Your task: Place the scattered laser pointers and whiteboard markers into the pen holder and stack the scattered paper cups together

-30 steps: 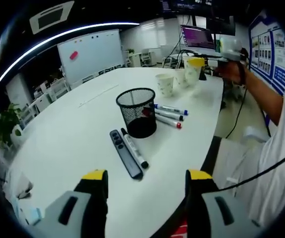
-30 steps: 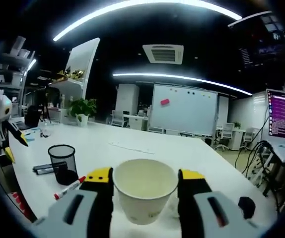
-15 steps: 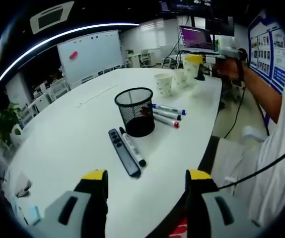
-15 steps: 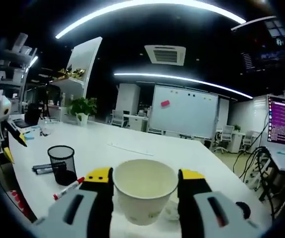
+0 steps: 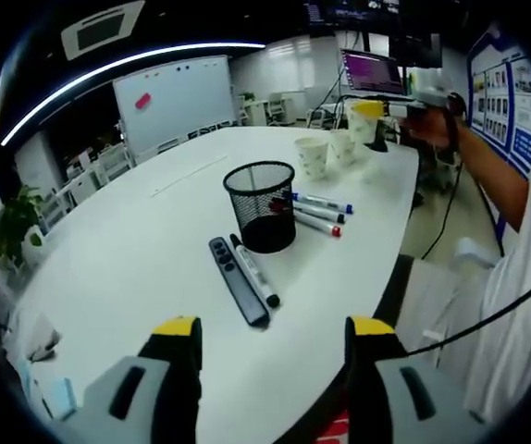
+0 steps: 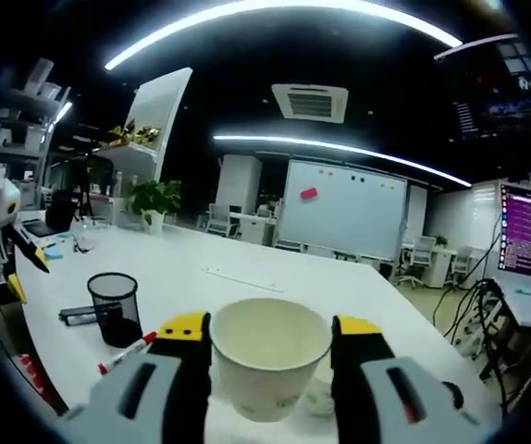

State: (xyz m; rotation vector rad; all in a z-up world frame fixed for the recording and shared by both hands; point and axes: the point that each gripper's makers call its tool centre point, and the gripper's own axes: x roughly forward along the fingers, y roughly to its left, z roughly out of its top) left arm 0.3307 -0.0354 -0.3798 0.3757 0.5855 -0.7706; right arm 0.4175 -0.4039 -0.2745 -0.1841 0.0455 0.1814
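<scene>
My right gripper [image 6: 270,335] is shut on a white paper cup [image 6: 269,355], held upright above the table; in the left gripper view it hangs at the far end as the right gripper [image 5: 373,109], in a person's hand. Two more paper cups [image 5: 312,157] [image 5: 342,146] stand below it. The black mesh pen holder [image 5: 261,205] [image 6: 116,307] stands mid-table. A black laser pointer [image 5: 237,282] and a white marker [image 5: 255,272] lie in front of it. Three markers [image 5: 319,211] lie to its right. My left gripper [image 5: 270,335] hovers open over the near table edge.
The white table [image 5: 136,240] has bare room left of the holder. A laptop [image 5: 369,70] and cables sit beyond the cups. The person's arm and white sleeve [image 5: 515,240] run along the right side. A whiteboard [image 6: 339,205] and chairs stand behind.
The right gripper with the cup has risen slightly over the far cups. The left gripper's view has shifted only a little; the pens and holder lie as before.
</scene>
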